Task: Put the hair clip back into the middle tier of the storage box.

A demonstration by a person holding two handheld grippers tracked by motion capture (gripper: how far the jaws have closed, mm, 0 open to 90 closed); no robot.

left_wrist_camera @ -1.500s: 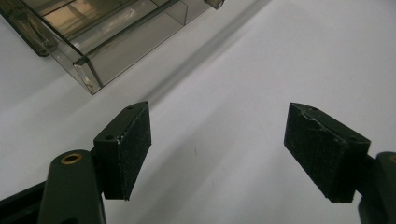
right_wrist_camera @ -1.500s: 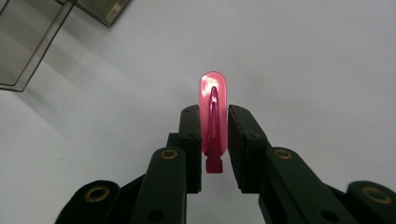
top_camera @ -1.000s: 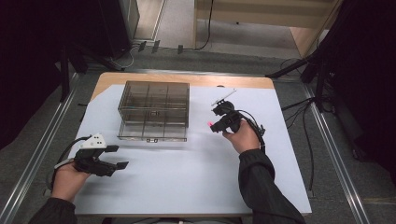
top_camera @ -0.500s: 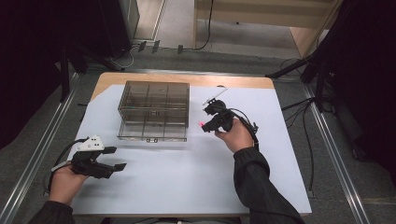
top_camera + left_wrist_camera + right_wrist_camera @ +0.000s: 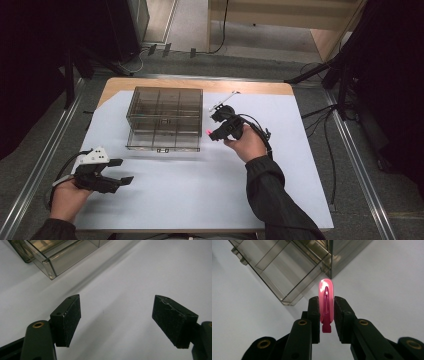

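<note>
Pink plastic, a small clip (image 5: 326, 305), sits clamped between the jaws of the right claw (image 5: 326, 315). Its long axis runs straight out along the jaws, rounded end forward, stub end back toward the hand. In the high view the right claw (image 5: 216, 133) hovers over the white counter (image 5: 200, 200) near the middle, just beside the right front corner of the box (image 5: 165, 119).

From the claw the box (image 5: 294, 267) lies ahead and to the left, its near corner close beyond the clip's tip. It is a smoky clear box with dividers; whether its lid is open I cannot tell, so any drop into a compartment may first need it lifted.

Nearer the front left corner of the counter, the left claw (image 5: 120, 171) hangs with jaws wide apart, holding nothing, well apart from the box (image 5: 62, 257). The right hand is plainly the nearer one.
</note>
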